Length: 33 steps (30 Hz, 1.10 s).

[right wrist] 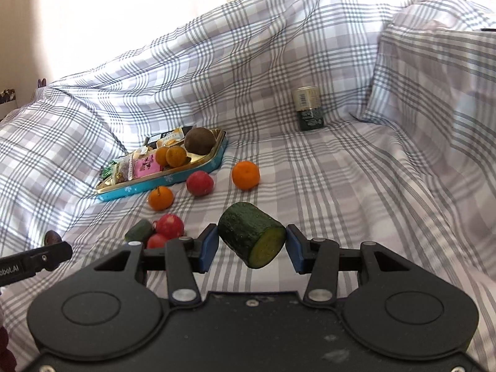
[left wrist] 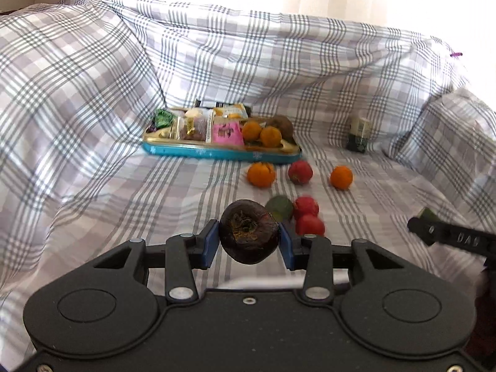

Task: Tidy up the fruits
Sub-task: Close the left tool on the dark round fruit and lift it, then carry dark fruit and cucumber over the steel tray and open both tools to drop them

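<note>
My left gripper is shut on a dark round beet, lifted above the checked cloth. The right gripper is shut on a cut cucumber piece, also in the air. Ahead lies a blue tray with snack packets, two oranges and a brown round root. Loose on the cloth are two oranges, three red fruits and a second cucumber piece.
A small jar stands at the back right, near a checked pillow. The cloth rises in folds behind and to the left of the tray. Each gripper shows at the edge of the other's view.
</note>
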Available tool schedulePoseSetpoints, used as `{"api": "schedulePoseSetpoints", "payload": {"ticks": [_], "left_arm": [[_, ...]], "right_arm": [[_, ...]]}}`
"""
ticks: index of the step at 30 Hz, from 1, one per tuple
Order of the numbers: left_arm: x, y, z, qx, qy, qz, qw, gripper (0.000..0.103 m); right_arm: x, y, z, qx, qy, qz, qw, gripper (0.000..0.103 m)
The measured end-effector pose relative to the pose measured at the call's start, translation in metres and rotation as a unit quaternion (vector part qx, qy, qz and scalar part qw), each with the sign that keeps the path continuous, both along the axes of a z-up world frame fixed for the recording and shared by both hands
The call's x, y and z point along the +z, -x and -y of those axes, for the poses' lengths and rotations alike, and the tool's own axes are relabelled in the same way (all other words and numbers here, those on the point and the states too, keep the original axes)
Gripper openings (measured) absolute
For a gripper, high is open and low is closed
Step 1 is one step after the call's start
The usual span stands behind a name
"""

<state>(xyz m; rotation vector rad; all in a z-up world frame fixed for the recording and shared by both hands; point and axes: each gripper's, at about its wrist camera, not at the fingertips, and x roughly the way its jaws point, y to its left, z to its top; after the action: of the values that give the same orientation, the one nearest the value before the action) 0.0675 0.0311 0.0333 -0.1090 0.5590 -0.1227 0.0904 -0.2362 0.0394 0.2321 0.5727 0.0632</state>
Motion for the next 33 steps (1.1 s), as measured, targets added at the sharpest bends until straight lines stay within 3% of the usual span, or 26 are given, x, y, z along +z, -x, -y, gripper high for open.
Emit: {"api": "schedulePoseSetpoints", "payload": {"ticks": [20,26,33], "left_arm": [[-0.015,0.060,0.004,0.006,0.010,-0.020,0.9997,0.049],[-0.017,0.062,0.008,0.010,-0.001,-0.020,0.9997,0.049],[-0.021,0.079,0.008,-0.001,0.022,-0.038,0.9990,0.049]], "right_arm": [[0.006,0.091,-0.013,0.018,-0.004,0.017,1.000,0.049],[0.002,0.093,-0.019,0.021,0.004,0.015,1.000,0.049],[0.001,0.093,-0.016,0.021,0.001,0.009,1.000,0.049]]}}
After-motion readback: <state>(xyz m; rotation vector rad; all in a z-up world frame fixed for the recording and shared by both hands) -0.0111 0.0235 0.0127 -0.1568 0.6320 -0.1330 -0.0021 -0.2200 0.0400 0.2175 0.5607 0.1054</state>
